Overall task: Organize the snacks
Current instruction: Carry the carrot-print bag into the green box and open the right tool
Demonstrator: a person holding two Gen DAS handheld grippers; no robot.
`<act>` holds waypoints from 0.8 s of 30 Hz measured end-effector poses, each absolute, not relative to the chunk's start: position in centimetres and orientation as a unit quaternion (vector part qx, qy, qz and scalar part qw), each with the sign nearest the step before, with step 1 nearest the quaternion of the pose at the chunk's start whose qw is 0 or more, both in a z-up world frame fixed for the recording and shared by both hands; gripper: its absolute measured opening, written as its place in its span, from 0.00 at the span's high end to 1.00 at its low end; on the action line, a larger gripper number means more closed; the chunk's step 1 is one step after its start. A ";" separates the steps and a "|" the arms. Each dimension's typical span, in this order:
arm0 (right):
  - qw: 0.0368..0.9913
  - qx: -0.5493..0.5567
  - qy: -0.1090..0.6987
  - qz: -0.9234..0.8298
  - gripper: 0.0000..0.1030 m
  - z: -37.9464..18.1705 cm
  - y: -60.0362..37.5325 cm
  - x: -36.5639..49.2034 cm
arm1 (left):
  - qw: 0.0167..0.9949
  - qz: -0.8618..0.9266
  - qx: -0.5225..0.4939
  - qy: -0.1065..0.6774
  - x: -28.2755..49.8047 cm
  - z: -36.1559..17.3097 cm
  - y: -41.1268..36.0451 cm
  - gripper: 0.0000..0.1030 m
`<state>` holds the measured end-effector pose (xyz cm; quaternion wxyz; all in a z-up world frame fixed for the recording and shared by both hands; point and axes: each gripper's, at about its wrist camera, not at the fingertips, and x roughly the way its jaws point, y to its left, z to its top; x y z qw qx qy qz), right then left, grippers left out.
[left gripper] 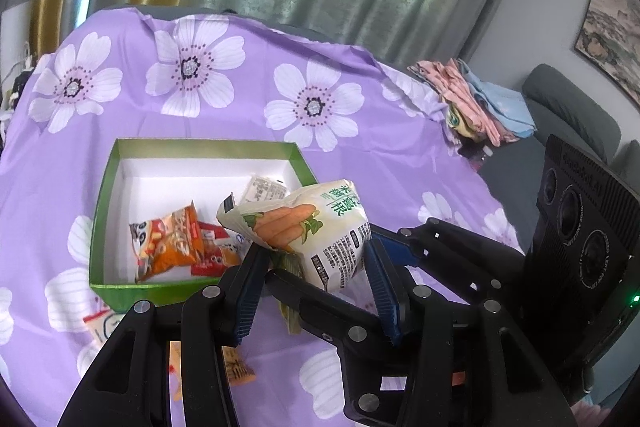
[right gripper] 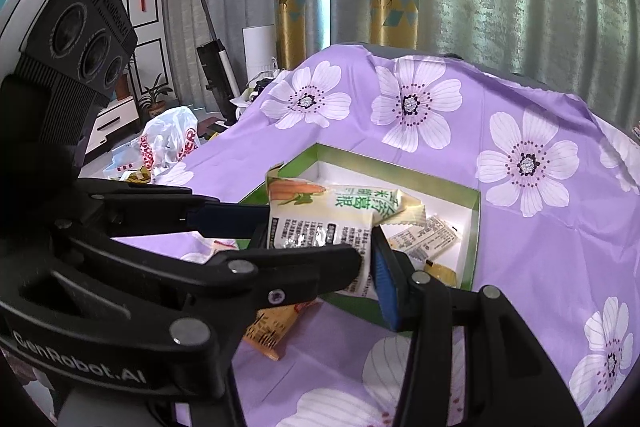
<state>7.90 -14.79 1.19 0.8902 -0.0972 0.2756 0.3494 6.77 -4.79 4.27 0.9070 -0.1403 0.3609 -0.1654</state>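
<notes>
A cream snack packet with carrots printed on it [left gripper: 316,227] is held above the near right corner of a green box [left gripper: 106,183] with a white inside. My left gripper [left gripper: 316,291] has its blue pads on either side of the packet's lower end. My right gripper [right gripper: 320,243] crosses in from the right and also has the packet [right gripper: 320,215] between its pads. The box holds an orange packet [left gripper: 172,239], a red packet [left gripper: 212,247] and a white packet [left gripper: 264,189]. The box [right gripper: 400,175] also shows in the right wrist view.
A purple flowered cloth [left gripper: 240,99] covers the table. Loose packets lie on it near the box: an orange one [right gripper: 272,331] and a white one [left gripper: 100,323]. Folded cloths [left gripper: 476,103] sit at the far right edge. A plastic bag [right gripper: 168,143] lies beyond the left edge.
</notes>
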 end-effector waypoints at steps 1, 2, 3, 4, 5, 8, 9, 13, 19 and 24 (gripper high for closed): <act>0.890 -0.097 0.276 0.349 0.53 1.1 -14.7 8.2 | 0.907 -0.165 -0.140 0.362 7.1 4.2 -4.8 0.51; 0.890 -0.098 0.277 0.348 0.53 1.0 -14.6 8.6 | 0.906 -0.165 -0.140 0.364 7.4 4.1 -4.7 0.51; 0.890 -0.098 0.278 0.348 0.53 1.0 -14.5 8.9 | 0.906 -0.164 -0.139 0.365 7.7 3.9 -4.7 0.51; 0.890 -0.097 0.280 0.348 0.53 0.9 -14.5 9.2 | 0.905 -0.164 -0.139 0.366 8.0 3.8 -4.6 0.51; 0.889 -0.097 0.281 0.347 0.53 0.8 -14.4 9.5 | 0.905 -0.164 -0.140 0.368 8.3 3.7 -4.6 0.51; 0.889 -0.095 0.285 0.347 0.53 0.4 -14.3 10.4 | 0.904 -0.163 -0.138 0.372 9.1 3.3 -4.5 0.51; 0.888 -0.094 0.286 0.347 0.53 0.3 -14.3 10.6 | 0.903 -0.163 -0.138 0.374 9.4 3.1 -4.4 0.51; 0.887 -0.091 0.292 0.346 0.53 -0.3 -14.1 11.5 | 0.899 -0.163 -0.140 0.382 10.5 2.4 -4.2 0.51; 0.883 -0.088 0.309 0.341 0.53 -1.7 -13.7 13.2 | 0.889 -0.163 -0.153 0.401 12.4 0.6 -3.9 0.51; 0.878 -0.078 0.332 0.336 0.53 -3.3 -13.5 14.8 | 0.878 -0.161 -0.163 0.419 13.9 -1.1 -3.5 0.51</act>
